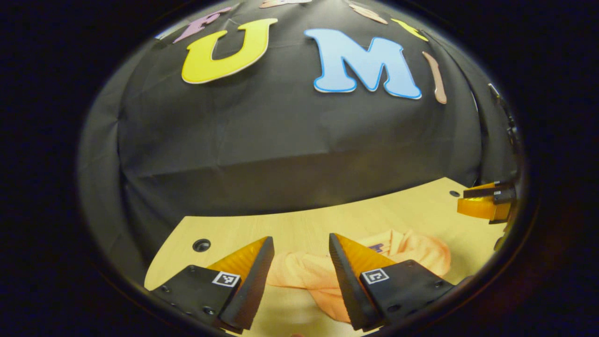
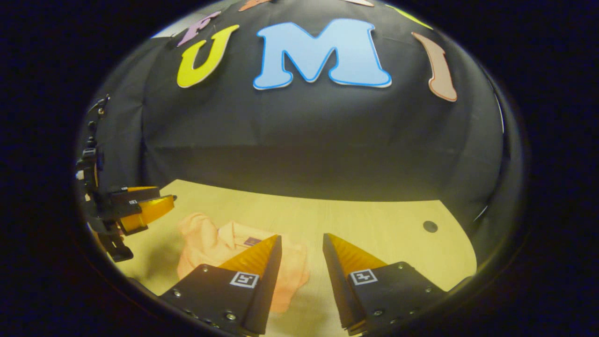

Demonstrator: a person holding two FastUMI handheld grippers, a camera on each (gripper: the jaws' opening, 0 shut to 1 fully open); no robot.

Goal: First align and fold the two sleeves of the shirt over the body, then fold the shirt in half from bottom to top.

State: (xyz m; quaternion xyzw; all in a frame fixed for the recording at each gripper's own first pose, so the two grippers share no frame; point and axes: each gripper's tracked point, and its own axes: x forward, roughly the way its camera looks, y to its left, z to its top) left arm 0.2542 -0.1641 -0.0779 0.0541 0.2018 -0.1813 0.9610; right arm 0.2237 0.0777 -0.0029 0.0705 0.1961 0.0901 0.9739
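**Both grippers held apart above a crumpled shirt on the table**

There is no container on the light wooden table; the one loose thing on it is the peach-orange cloth shirt, lying bunched and rumpled rather than spread flat. In the left gripper view it sits just beyond and partly between the fingers, with a small dark label showing at its collar. In the right gripper view the same shirt lies left of centre, partly hidden behind the left-hand finger, collar and label turned up.

The left gripper has its fingers spread wide with nothing between them; it hangs above the shirt and is not touching it. The right gripper is likewise spread, holding nothing, over bare table with the shirt's edge under one finger.

Each view catches the other gripper farther off: the right gripper at the right edge of the left gripper view, the left gripper at the left edge of the right gripper view, above the table near the shirt.

A round dark hole is set in the tabletop near its far corner. The black cloth wall hangs close behind the table's far edge.
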